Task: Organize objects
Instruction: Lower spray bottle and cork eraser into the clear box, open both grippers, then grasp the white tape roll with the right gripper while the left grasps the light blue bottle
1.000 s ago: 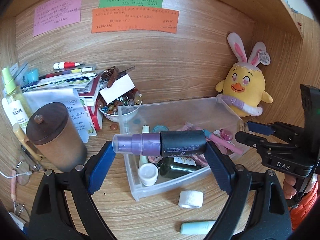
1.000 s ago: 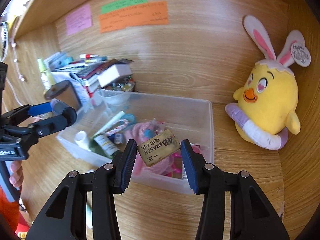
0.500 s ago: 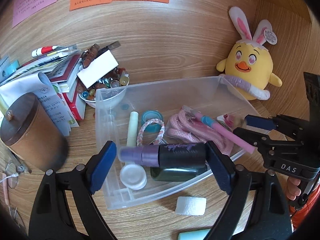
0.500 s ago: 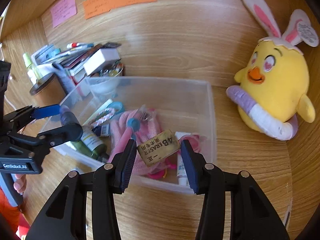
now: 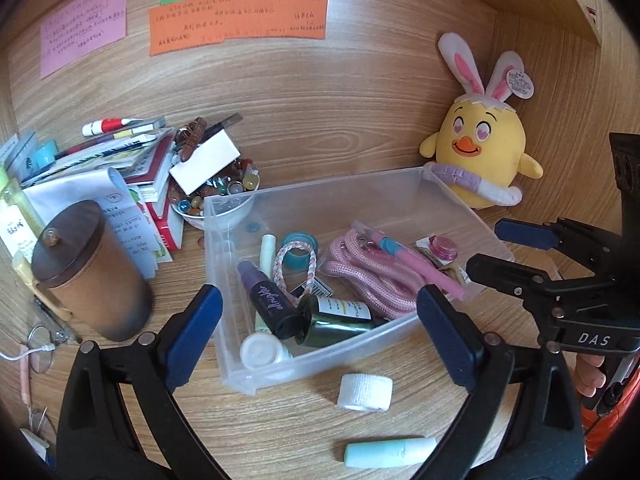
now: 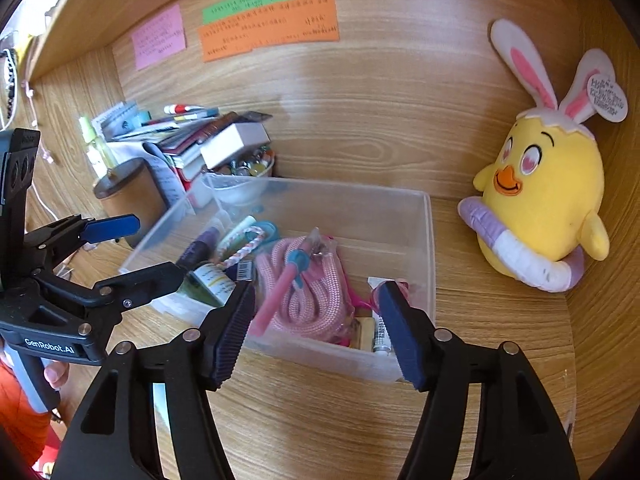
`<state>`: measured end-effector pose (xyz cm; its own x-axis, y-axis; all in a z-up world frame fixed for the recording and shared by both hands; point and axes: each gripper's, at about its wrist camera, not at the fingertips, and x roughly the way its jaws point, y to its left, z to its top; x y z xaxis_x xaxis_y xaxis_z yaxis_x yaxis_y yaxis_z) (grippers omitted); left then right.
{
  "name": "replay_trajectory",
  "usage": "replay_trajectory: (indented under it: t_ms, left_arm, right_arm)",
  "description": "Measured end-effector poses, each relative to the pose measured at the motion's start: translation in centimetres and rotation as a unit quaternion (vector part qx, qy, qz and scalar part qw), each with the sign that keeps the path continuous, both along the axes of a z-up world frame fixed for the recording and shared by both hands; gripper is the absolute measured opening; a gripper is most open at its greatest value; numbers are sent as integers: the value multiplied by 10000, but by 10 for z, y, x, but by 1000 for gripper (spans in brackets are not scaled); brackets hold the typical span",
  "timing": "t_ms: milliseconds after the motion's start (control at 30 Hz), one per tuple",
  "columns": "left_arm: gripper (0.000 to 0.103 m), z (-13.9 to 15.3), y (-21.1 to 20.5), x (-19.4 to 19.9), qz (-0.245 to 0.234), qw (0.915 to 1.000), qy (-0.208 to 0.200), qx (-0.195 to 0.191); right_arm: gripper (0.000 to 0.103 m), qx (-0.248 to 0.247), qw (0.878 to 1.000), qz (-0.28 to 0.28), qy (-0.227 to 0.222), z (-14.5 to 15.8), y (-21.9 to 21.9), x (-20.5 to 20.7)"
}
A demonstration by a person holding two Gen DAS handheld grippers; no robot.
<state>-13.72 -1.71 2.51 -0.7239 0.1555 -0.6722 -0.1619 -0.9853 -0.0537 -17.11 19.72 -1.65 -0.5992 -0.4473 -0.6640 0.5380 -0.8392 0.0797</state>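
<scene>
A clear plastic bin [image 5: 316, 190] [image 6: 430, 240] holds a pink rope [image 5: 372, 276], a green bottle [image 5: 340, 318] and other small items. The purple and black spray bottle [image 5: 268, 302] lies in its left end, below my left gripper [image 5: 320, 304]. That gripper's jaws are opening and nothing is between them. My right gripper [image 6: 318, 322] hangs over the bin's near right corner, its jaws also opening and empty. The beige eraser [image 6: 366, 334] lies in the bin against the front wall, just under it.
A white tape roll [image 5: 364, 392] and a mint tube [image 5: 390, 452] lie on the desk in front of the bin. A brown lidded canister [image 5: 86, 272], a book stack [image 5: 132, 160] and a bead bowl [image 5: 218, 200] crowd the left. A yellow chick plush [image 6: 548, 200] sits at the right.
The left jaws widened and the spray bottle dropped into the bin. The right jaws spread and the eraser fell from between them into the bin.
</scene>
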Motion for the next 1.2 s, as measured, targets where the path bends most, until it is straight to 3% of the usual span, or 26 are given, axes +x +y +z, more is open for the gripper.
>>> replay_trajectory:
  t_ms: [267, 533, 733, 800, 900, 1033, 1200]
  left_arm:
    - [102, -5, -10, 38, 96, 9999, -23, -129]
    - [102, -47, -3, 74, 26, 9975, -529, -476]
    - [102, -71, 2, 87, -161, 9955, -926, -139]
    - [102, -77, 5, 89, -220, 9943, -1040, -74]
    - [102, -84, 9, 89, -320, 9924, -1187, -8]
    - [102, -89, 16, 90, -452, 9904, -1308, 40]
    - [102, -91, 25, 88, -512, 9897, -1334, -16]
  right_arm:
    - [67, -23, 9998, 189, 45, 3, -2, 22]
    - [67, 40, 9979, 638, -98, -16, -28, 44]
    - [66, 164, 9933, 1065, -406, -39, -55, 51]
    - [64, 276, 9916, 1160, -503, -49, -65, 51]
    - [50, 423, 9891, 1240, -669, -61, -74, 46]
    - [23, 441, 9854, 1304, -1007, -75, -80, 35]
    - [23, 456, 9882, 1240, -779, -71, -74, 41]
